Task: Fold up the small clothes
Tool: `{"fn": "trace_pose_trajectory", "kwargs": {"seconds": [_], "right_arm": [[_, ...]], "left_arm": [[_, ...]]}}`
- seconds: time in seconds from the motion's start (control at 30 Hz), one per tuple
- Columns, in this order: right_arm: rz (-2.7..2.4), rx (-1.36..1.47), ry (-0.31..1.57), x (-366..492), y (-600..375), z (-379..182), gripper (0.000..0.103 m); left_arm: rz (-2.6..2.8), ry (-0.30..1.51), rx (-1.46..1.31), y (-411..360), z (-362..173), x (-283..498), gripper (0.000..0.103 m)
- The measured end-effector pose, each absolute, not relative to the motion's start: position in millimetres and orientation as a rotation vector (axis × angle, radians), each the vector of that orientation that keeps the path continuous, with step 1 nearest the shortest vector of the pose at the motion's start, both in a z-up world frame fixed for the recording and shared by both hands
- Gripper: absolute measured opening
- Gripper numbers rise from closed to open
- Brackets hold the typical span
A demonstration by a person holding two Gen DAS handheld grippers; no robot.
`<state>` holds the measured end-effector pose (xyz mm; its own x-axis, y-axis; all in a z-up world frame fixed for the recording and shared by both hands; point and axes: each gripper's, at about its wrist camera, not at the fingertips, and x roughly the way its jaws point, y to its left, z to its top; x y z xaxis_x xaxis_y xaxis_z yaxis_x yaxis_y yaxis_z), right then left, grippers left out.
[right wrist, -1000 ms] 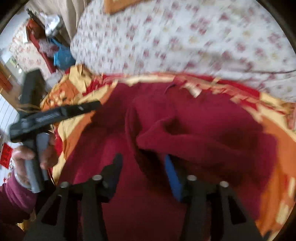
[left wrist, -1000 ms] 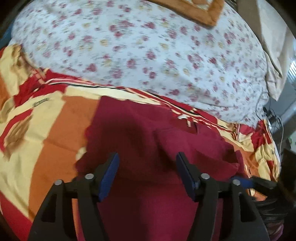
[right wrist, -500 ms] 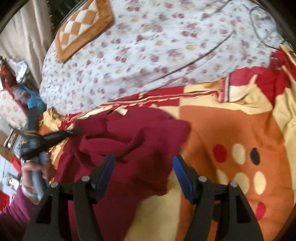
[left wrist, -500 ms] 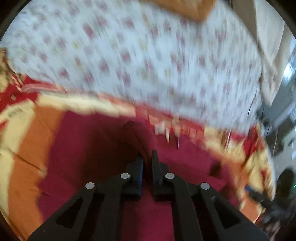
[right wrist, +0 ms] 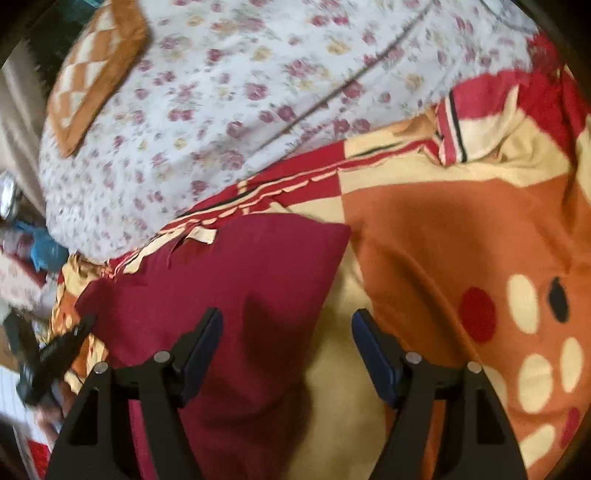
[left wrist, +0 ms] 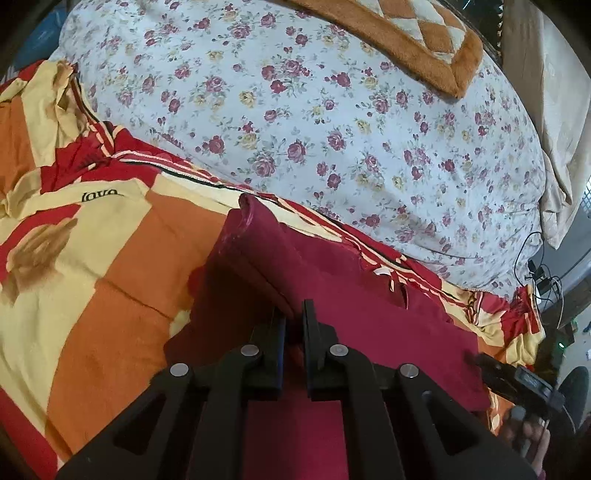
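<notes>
The dark red garment (left wrist: pixel 369 325) lay on the patterned blanket (left wrist: pixel 110 277) covering the near part of the bed, just in front of the blanket's striped edge. In the right wrist view the garment (right wrist: pixel 236 280) lay mostly flat, with a pale tag (right wrist: pixel 201 234) showing at its far edge and one corner pointing toward the orange part of the blanket (right wrist: pixel 443 240).

The left tool (left wrist: pixel 293 317) was clamped on a fold of the garment, its jaws nearly together with red cloth pinched between them. A ridge of the cloth rose from the jaws and ran up and away to a lifted corner over the blanket.

The right tool (right wrist: pixel 286 325) was spread wide, its jaws having just been opening, with nothing gripped. Its left finger hung over the garment and its right finger over the yellow and orange blanket, so the garment's right edge lay below the gap. In the left wrist view the right tool (left wrist: pixel 517 376) showed at the garment's far right side, with a hand (left wrist: pixel 528 435) around its handle.

Beyond the blanket lay a white flowered quilt (left wrist: pixel 332 129), and on it, farther back, an orange and cream checked cushion (left wrist: pixel 417 33). A black cable (left wrist: pixel 532 251) trailed off the quilt's right side.
</notes>
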<state>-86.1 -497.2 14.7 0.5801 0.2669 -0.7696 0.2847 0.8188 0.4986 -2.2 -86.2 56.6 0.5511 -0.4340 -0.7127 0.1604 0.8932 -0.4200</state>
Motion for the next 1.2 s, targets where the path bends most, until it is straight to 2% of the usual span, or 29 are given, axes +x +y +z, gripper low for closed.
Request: {"fn": "trace_pose_trajectory", "kwargs": {"seconds": [0.03, 0.07, 0.1, 0.2, 0.3, 0.43, 0.5, 0.63, 0.7, 0.83, 0.97, 1.07, 1.2], "right_arm": [[0.007, 0.646, 0.984, -78, -495, 9, 0.074], [0.015, 0.628, 0.995, -73, -492, 7, 0.060], [0.011, 0.585, 1.000, -69, -489, 8, 0.027], [-0.037, 0.408, 0.949, -68, -480, 27, 0.016], [-0.089, 0.335, 0.920, -69, -487, 33, 0.016], [-0.107, 0.383, 0.999, -66, -498, 6, 0.020], [-0.108, 0.438, 0.966, -76, -505, 15, 0.038], [-0.065, 0.535, 0.946, -96, -510, 33, 0.052], [-0.031, 0.524, 0.970, -101, -499, 36, 0.062], [0.015, 0.457, 1.054, -110, -471, 26, 0.063], [-0.092, 0.227, 1.135, -127, -460, 13, 0.063], [-0.075, 0.283, 1.099, -140, -473, 19, 0.063], [-0.058, 0.401, 0.988, -143, -490, 38, 0.064]], "left_arm": [[-0.360, 0.924, -0.319, -86, 57, -3, 0.000], [-0.363, 0.925, -0.313, -88, 59, -3, 0.000], [-0.372, 0.925, -0.308, -90, 61, -6, 0.000], [-0.409, 0.931, -0.295, -95, 60, -14, 0.000], [-0.396, 0.965, -0.214, -107, 44, -18, 0.000], [-0.360, 1.041, -0.237, -103, 22, -14, 0.004], [-0.366, 1.031, -0.247, -97, 23, -17, 0.007], [-0.366, 1.009, -0.231, -96, 32, -20, 0.010], [-0.360, 1.005, -0.219, -97, 33, -20, 0.010], [-0.347, 1.019, -0.207, -97, 30, -22, 0.010], [-0.345, 1.024, -0.207, -91, 30, -25, 0.014], [-0.307, 1.013, -0.195, -84, 35, -27, 0.020], [-0.278, 0.969, -0.221, -73, 46, -27, 0.022]]}}
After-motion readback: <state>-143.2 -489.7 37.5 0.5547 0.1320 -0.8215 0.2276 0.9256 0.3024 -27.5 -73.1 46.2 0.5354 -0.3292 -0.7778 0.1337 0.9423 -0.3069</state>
